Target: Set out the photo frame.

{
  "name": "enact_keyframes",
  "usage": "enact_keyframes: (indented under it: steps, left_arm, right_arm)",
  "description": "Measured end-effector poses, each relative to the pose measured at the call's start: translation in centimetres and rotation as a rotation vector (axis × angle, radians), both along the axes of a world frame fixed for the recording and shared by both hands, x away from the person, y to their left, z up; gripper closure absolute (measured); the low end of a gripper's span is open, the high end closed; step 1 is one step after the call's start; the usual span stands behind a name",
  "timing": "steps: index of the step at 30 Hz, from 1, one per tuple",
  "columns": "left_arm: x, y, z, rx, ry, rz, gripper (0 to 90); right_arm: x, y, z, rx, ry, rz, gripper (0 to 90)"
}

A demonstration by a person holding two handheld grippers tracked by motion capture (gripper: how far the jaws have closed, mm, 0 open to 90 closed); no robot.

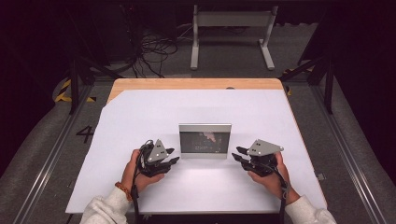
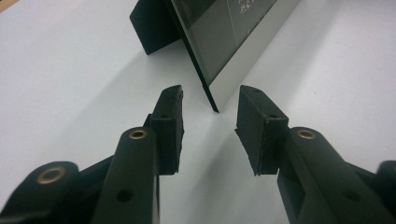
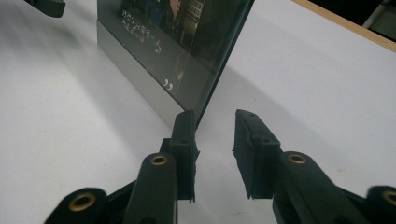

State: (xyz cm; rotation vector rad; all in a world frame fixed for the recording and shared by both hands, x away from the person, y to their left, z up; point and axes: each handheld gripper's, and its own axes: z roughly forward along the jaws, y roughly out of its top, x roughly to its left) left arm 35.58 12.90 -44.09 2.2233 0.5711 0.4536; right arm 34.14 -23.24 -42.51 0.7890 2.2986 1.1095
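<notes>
A silver picture frame (image 1: 205,140) with a dark photo stands upright in the middle of the white sheet (image 1: 140,116). My left gripper (image 1: 173,156) rests just left of the frame's lower left corner, open, with nothing between its jaws. In the left gripper view the gripper (image 2: 210,100) points at the frame's near corner (image 2: 224,60), whose black back stand (image 2: 152,25) shows behind. My right gripper (image 1: 236,155) sits open just right of the frame. In the right gripper view the gripper (image 3: 214,122) faces the frame's edge (image 3: 187,51).
The white sheet covers most of a wooden table (image 1: 196,84). Beyond the table stand a white metal frame (image 1: 231,28) and loose cables (image 1: 154,51) on the floor. Black stand legs (image 1: 317,70) flank both sides.
</notes>
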Motion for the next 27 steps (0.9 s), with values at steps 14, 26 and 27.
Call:
enact_keyframes:
  steps: [14,26,27]
  left_arm:
    - [-1.0,1.2,-0.3,0.002,0.010,0.008,51.6]
    - [-1.8,1.9,-0.7,0.026,-0.005,0.018,37.1]
    - [-1.8,1.9,-0.7,0.026,-0.005,0.018,35.1]
  right_arm:
    - [-0.8,-0.6,-0.5,-0.043,-0.001,0.011,55.2]
    - [-1.5,-1.2,-0.9,-0.069,-0.002,0.008,40.8]
    - [-1.5,-1.2,-0.9,-0.069,-0.002,0.008,40.8]
